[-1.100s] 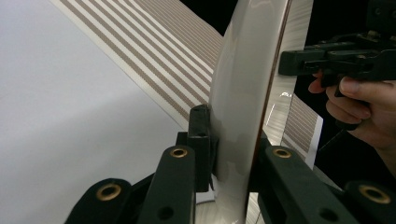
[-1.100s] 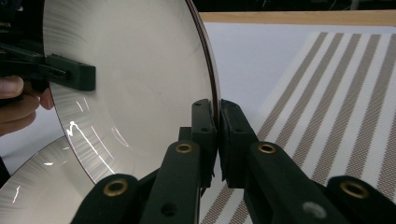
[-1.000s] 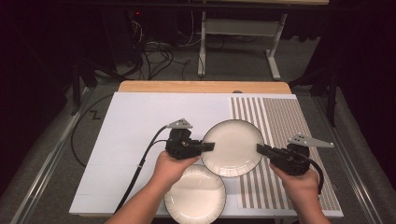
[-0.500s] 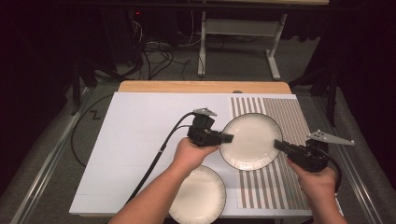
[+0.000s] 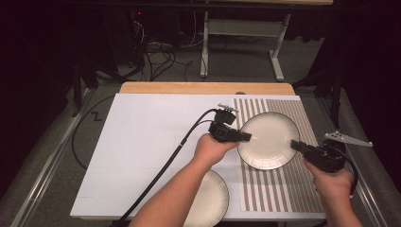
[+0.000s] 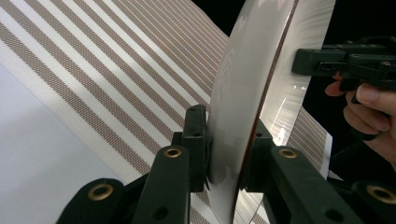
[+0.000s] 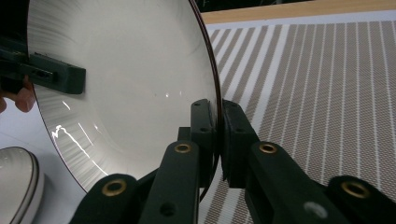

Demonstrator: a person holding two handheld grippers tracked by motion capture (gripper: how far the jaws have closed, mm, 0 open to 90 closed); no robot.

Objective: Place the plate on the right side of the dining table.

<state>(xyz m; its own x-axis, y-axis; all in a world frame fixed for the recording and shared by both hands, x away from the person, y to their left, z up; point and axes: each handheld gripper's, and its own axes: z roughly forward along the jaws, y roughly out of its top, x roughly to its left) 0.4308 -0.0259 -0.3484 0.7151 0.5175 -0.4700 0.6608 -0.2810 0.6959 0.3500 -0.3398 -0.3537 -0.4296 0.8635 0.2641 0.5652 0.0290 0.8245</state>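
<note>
Second white plate (image 5: 208,201) at near table edge; striped mat (image 5: 302,189); white sheet (image 5: 146,142); floor cables (image 5: 161,52).

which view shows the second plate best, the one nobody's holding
The high view: the second plate lies on the table's near edge, partly under the left forearm, its round dark-rimmed outline clear. The right gripper view catches just a sliver at its lower left corner. The left gripper view looks at the held plate and striped mat.

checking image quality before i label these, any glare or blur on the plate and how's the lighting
High view: the table is evenly lit, the room behind dark; the held plate reads clean, with little glare. Left gripper view: the plate is edge-on, its near rim soft, with streaky reflections. Right gripper view: small bright glints on the plate; the striped mat stays sharp.
</note>
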